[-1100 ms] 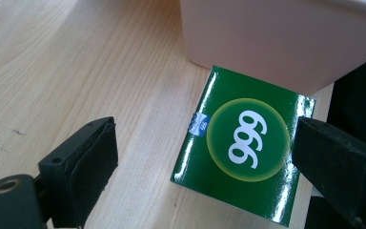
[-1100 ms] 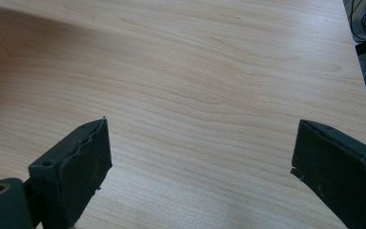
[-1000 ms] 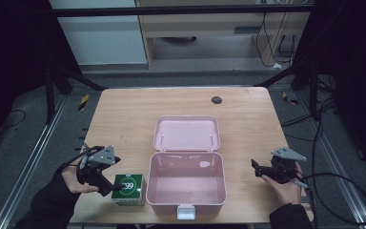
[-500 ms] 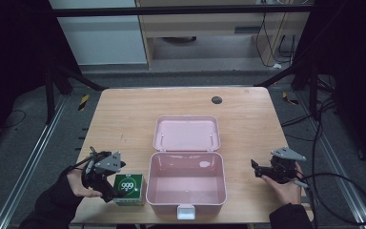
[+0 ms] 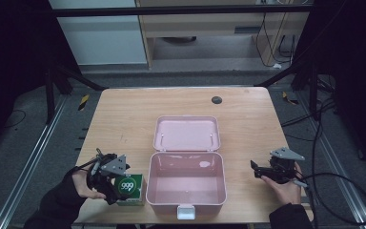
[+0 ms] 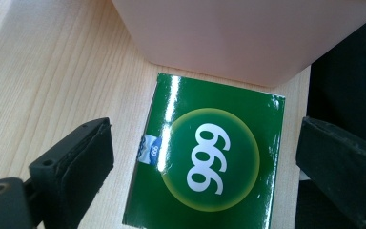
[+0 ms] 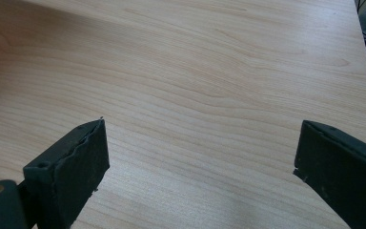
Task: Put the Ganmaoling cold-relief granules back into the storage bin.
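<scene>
In the high view, a pink lunch box (image 5: 187,183) sits open at the near middle of the wooden table (image 5: 124,114), its lid (image 5: 187,133) laid back flat on the far side. Both the tub and the lid look empty, apart from a pale glare spot on the tub's floor. A green carton (image 5: 129,188) marked 999 stands just beside the tub's left wall, near the table's front edge. The left gripper (image 5: 112,183) is at the carton, partly over its left side; a second ago it was a little farther left and farther from the front edge, so it has closed in on the carton. The right gripper (image 5: 257,169) hovers well to the right of the box, unchanged from the earlier frames. A small dark disc (image 5: 216,99) lies near the far edge.

In the left gripper view, the jaws stand wide apart on either side of the carton (image 6: 209,157), not touching it; the pink wall (image 6: 248,38) rises just beyond.

In the right gripper view, the jaws gape wide over bare wood (image 7: 195,86), holding nothing.
</scene>
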The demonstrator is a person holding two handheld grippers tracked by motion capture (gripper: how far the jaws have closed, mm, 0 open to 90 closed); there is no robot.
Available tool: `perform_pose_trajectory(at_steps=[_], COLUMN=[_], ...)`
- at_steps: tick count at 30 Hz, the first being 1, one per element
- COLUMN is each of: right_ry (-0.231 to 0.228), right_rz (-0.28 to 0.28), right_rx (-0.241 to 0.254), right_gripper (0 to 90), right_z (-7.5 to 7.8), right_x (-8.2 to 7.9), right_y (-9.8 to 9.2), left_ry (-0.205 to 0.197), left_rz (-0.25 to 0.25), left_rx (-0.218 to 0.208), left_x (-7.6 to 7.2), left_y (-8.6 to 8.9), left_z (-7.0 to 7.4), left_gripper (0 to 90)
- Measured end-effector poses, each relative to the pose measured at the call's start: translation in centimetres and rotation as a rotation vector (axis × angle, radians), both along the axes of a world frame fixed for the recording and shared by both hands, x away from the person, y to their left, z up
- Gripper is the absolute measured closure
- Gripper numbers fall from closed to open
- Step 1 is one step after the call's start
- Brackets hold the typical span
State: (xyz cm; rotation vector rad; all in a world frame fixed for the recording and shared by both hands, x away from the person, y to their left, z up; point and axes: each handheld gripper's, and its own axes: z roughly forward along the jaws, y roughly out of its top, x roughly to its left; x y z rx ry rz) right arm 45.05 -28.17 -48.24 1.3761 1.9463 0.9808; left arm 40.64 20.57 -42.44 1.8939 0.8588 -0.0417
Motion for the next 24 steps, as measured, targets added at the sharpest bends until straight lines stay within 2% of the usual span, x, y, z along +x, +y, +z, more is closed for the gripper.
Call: perform_pose_trajectory(at_steps=[13,16,24], right_ry=[0.01,0.011,0.022], right_rz=[0.011,0.012,0.022], right_rx=[-0.012,-0.014,-0.023], right_gripper=[3.8,3.6,3.2], right_z=[-0.2,-0.2,-0.4], right_x=[0.1,0.1,0.1], right_y=[0.1,0.1,0.3], left_ry=[0.028,0.026,0.043], left_rz=[0.005,0.001,0.032], left_rx=[-0.012,0.0,-0.007], left_x=[-0.3,-0.3,-0.1], left_y=[-0.8,-0.9,-1.4], left_z=[-0.9,-1.3,-2.3], left_gripper=[3.6,3.4,3.3])
